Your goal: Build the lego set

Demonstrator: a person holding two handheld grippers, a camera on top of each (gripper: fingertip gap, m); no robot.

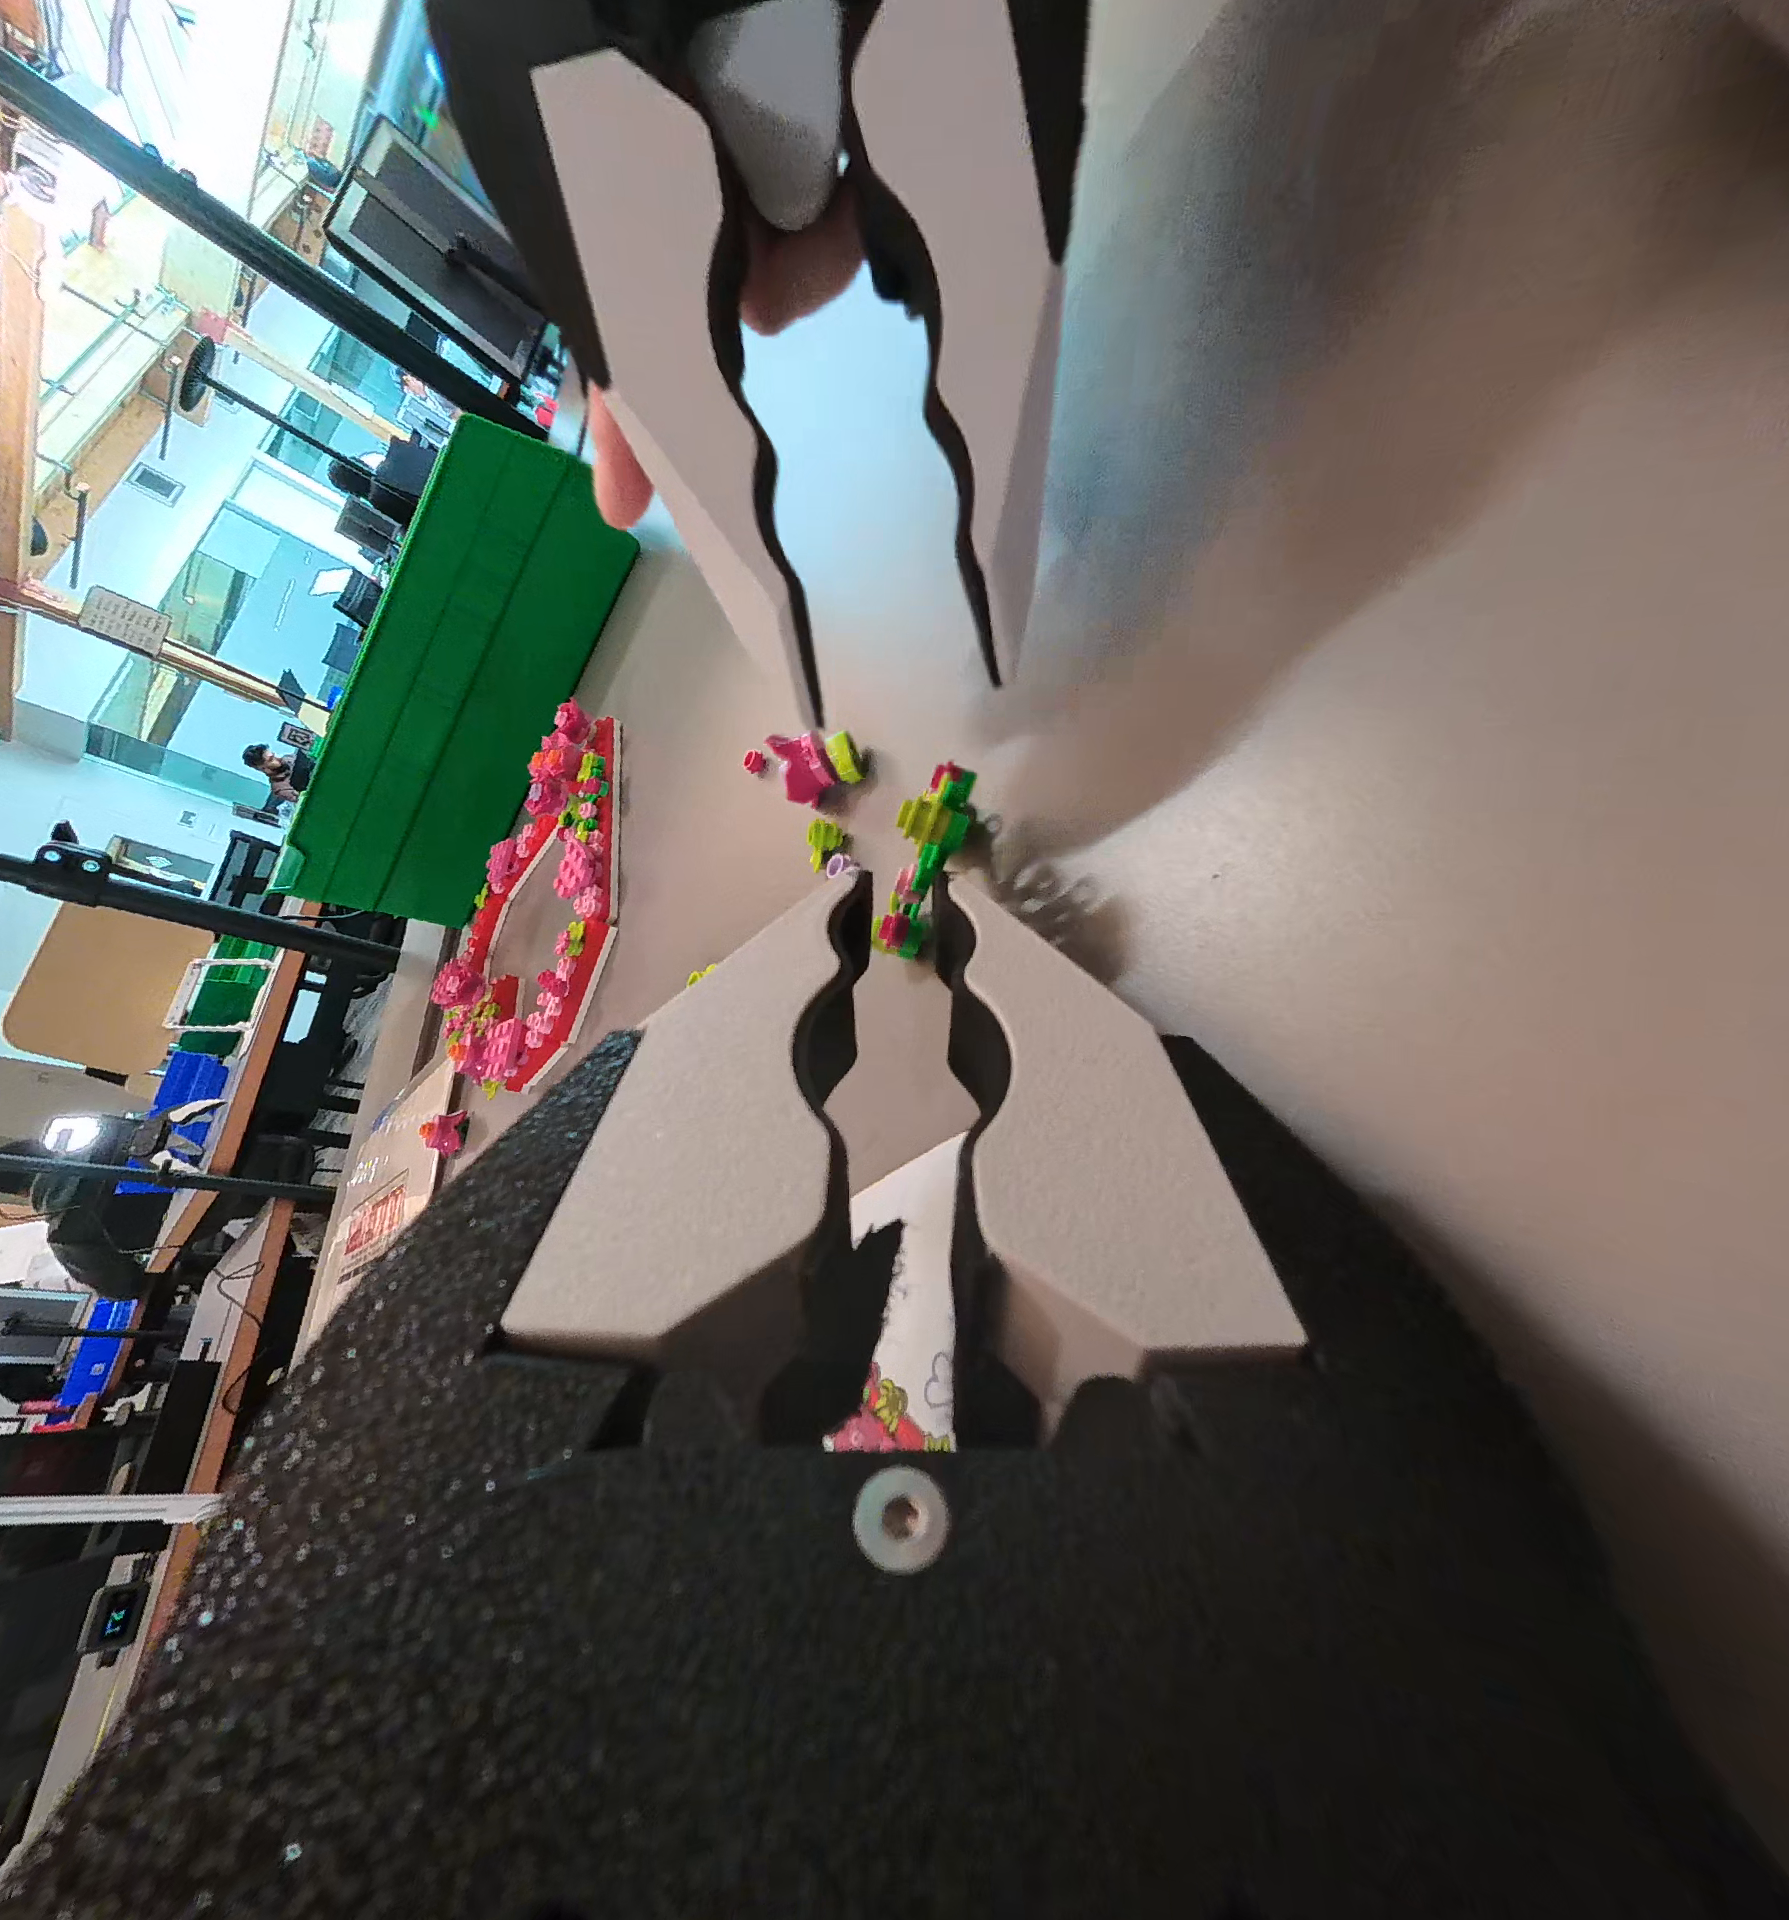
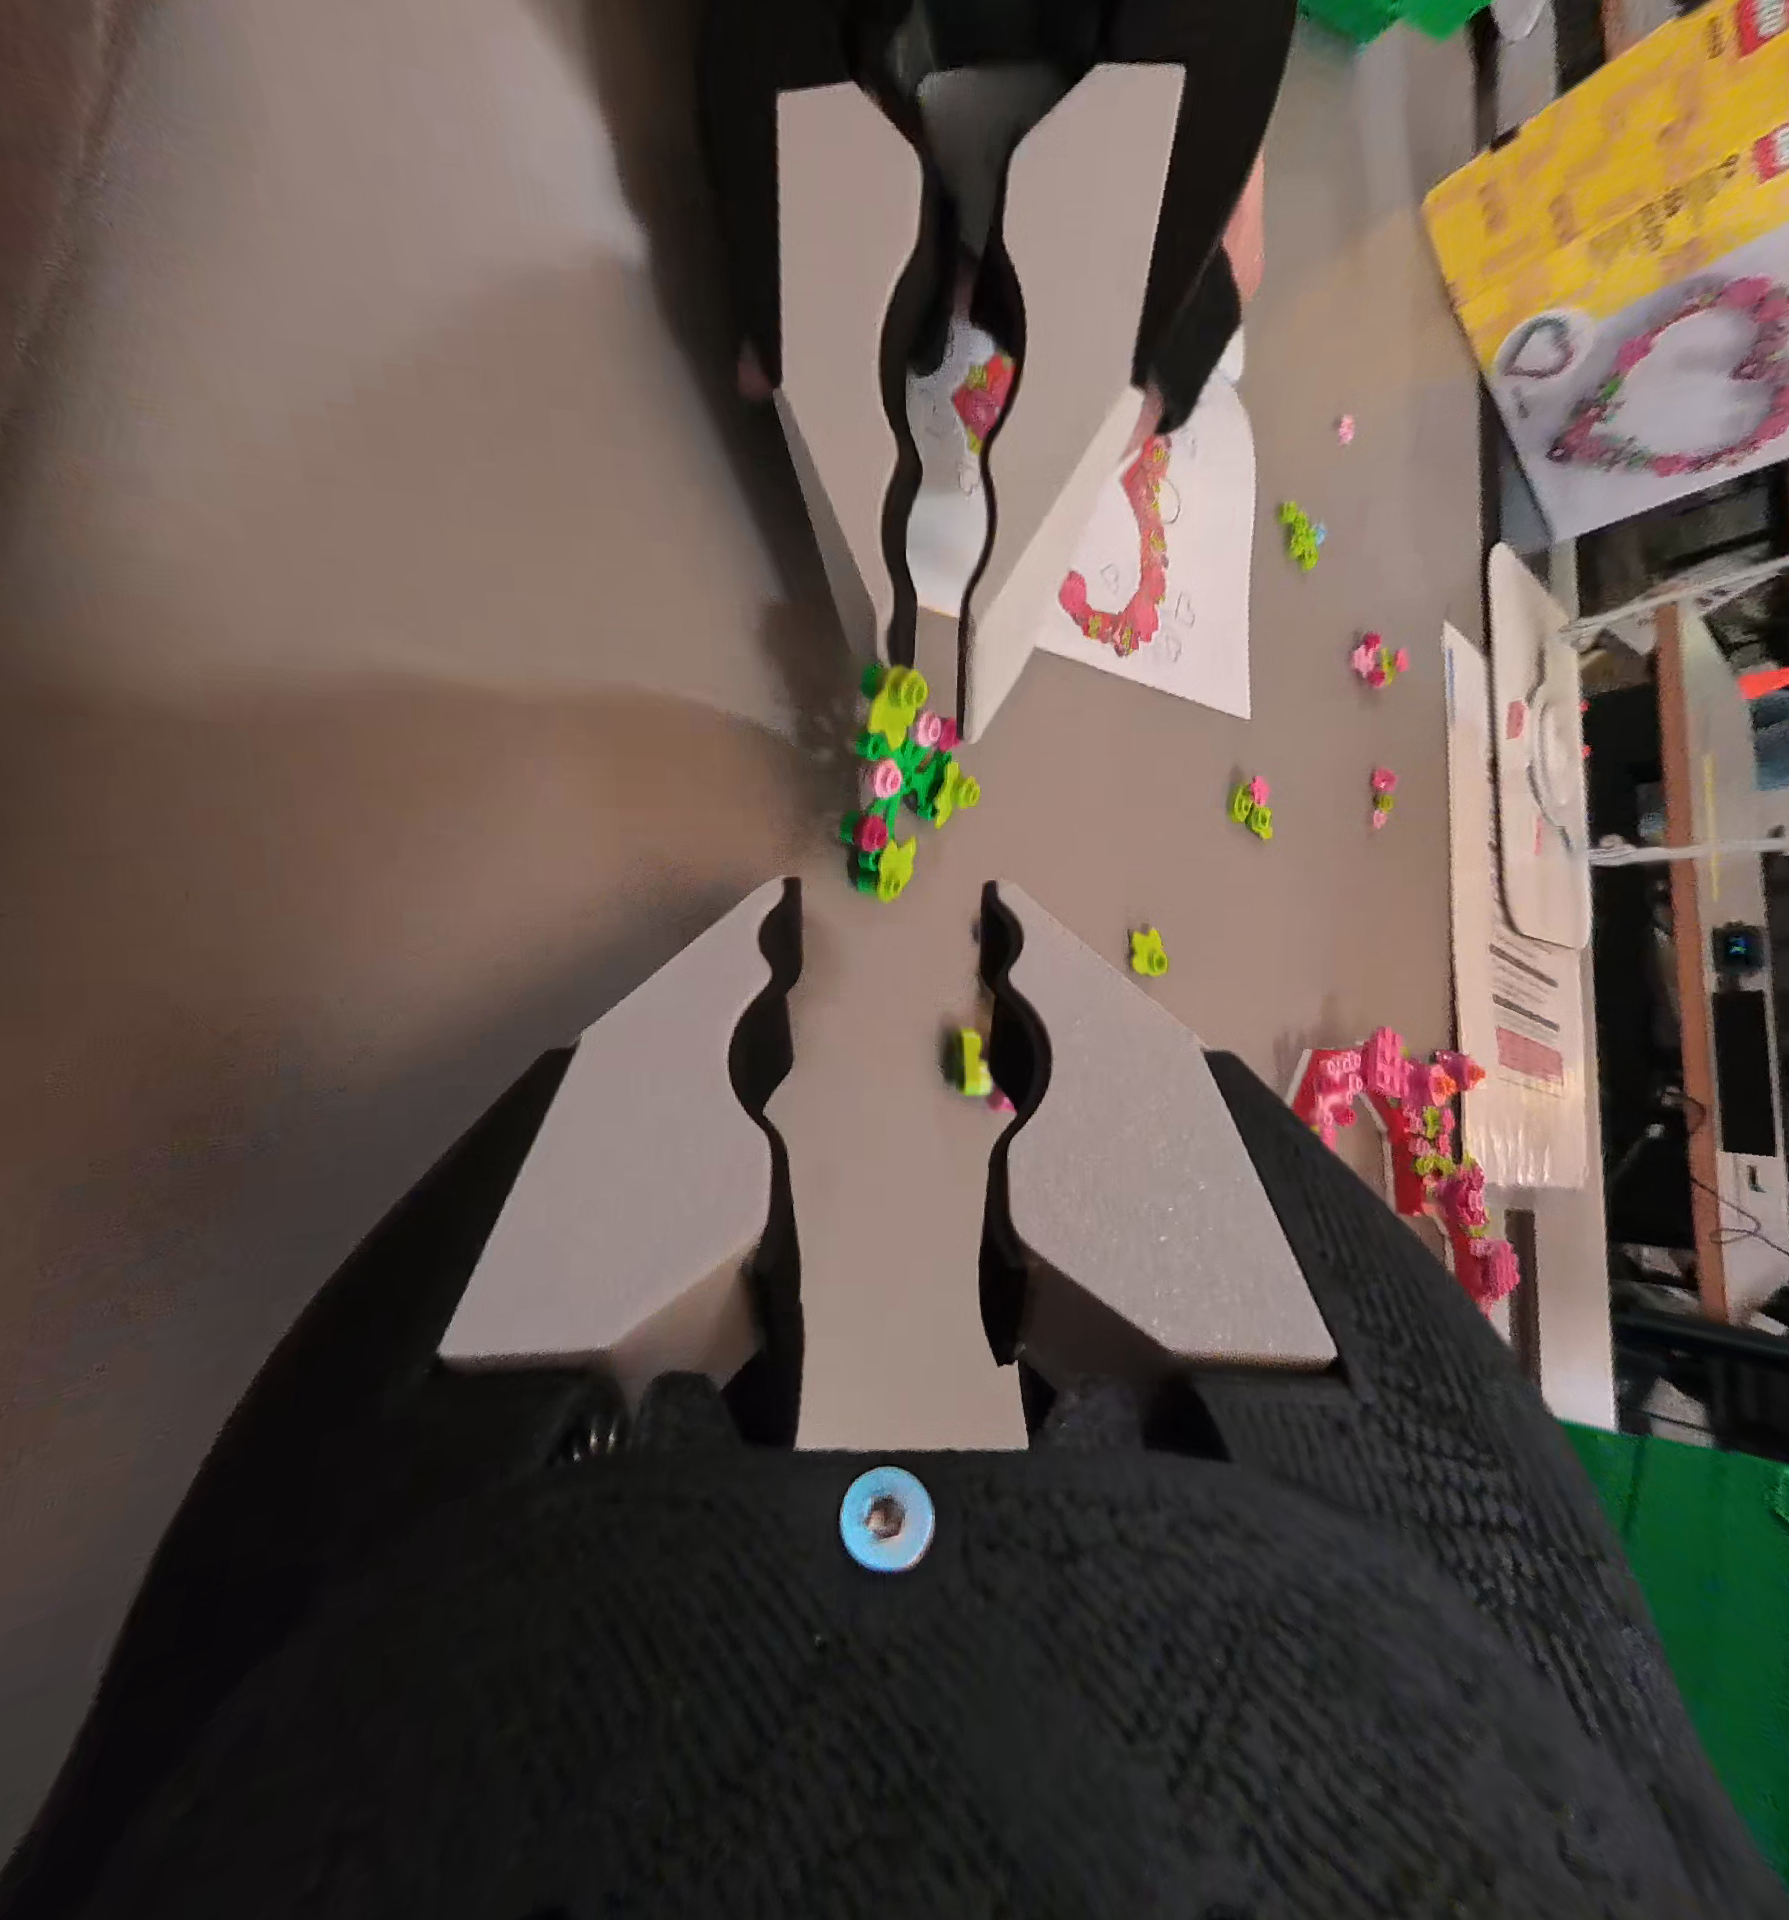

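A green sprig with lime leaves and pink buds [image 1: 926, 831] lies on the grey table near its edge. My left gripper [image 1: 900, 881] is closed to a narrow gap on the sprig's near end. In the right wrist view the sprig [image 2: 900, 779] runs from the left gripper [image 2: 928, 696] toward my right gripper [image 2: 890, 890], which is open and empty just short of it. A small lime and pink piece [image 2: 968, 1060] lies on the table between the right fingers. In the left wrist view this piece [image 1: 812, 769] sits by the right gripper [image 1: 905, 698].
A red heart frame with pink flowers [image 2: 1409, 1143] lies to the right. An open instruction booklet [image 2: 1150, 561], a yellow set box [image 2: 1648, 260] and several loose flower pieces [image 2: 1251, 805] are spread on the table. A green bin [image 1: 464, 675] stands behind the heart [image 1: 547, 935]. Left and right tips are no more than a few centimetres apart.
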